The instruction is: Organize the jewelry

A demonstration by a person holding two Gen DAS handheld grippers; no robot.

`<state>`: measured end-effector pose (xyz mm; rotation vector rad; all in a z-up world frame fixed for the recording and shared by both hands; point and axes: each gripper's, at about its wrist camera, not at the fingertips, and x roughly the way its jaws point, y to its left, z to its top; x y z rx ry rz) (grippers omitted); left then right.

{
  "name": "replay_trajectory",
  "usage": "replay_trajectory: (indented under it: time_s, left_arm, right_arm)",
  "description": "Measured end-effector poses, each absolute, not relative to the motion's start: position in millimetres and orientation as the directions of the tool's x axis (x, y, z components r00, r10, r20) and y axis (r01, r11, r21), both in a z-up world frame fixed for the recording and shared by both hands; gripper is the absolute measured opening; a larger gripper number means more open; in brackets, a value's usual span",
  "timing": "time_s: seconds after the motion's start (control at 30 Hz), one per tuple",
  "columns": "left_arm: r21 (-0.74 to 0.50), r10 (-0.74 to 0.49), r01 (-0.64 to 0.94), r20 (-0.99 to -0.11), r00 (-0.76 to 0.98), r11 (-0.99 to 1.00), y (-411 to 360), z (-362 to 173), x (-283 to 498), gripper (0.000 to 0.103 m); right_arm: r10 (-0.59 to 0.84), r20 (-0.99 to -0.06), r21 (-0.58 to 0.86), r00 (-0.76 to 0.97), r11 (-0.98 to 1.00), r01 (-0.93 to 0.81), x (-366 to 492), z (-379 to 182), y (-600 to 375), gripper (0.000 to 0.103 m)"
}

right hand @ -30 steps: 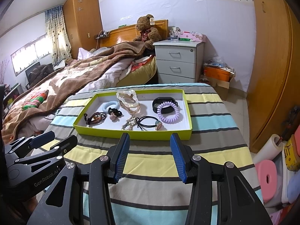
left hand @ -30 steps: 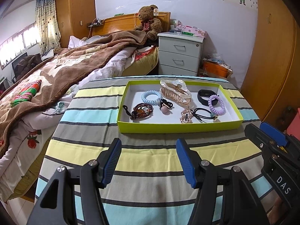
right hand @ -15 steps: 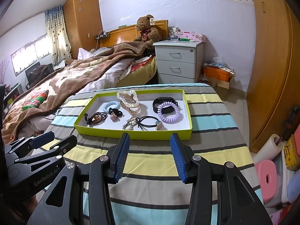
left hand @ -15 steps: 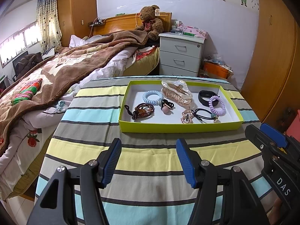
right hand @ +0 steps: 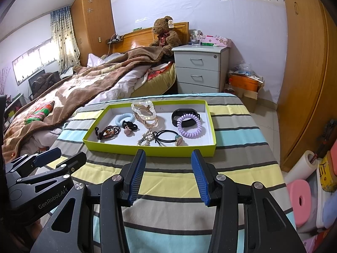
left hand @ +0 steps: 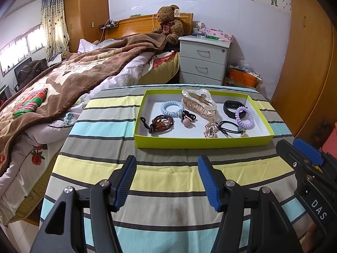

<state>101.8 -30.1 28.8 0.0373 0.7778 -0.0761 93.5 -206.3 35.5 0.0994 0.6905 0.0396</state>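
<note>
sitting in the green tray (left hand: 202,142) on the striped table (left hand: 168,177) are the little things. both the left gripper (left hand: 167,181) and right gripper (right hand: 168,175) hang wide apart, holding nothing. the purple coil band (right hand: 189,126) looks light and squishy; i'd pinch its near edge. the clear hair claw (left hand: 199,102) looks hard and slippery.

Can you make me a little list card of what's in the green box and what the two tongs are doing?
box: green tray on striped tablecloth
curly bands: blue, purple
big clip: clear hair claw
beads: brown bracelet
black things: wristband, hair tie
left tongs: open, empty, in front of the box
right tongs: open, empty, in front of the box
</note>
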Motion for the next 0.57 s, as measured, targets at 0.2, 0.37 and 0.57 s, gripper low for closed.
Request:
replay_trajectory:
  time_s: [0.2,0.37,0.57]
  left_arm:
    - [0.004,-0.055,0.082,-0.704,0.708,0.997,-29.2,28.9,102.1,0.063]
    - [0.005,-0.056,0.083,-0.701,0.711,0.997,-27.5,29.3,101.4,0.063]
    - [0.002,-0.058,0.084,-0.703,0.709,0.996,-27.8,29.1,102.2,0.063]
  right_arm:
    - [0.069,-0.634,0.103,0.77,0.995,-0.004,93.3,35.3,-206.8,0.046]
    - [0.069,-0.634,0.105,0.77,0.995,-0.003,93.3,35.6,-206.3,0.046]
    - [0.069,-0.634,0.103,0.77,0.995,-0.004,93.4,35.3,-206.5,0.046]
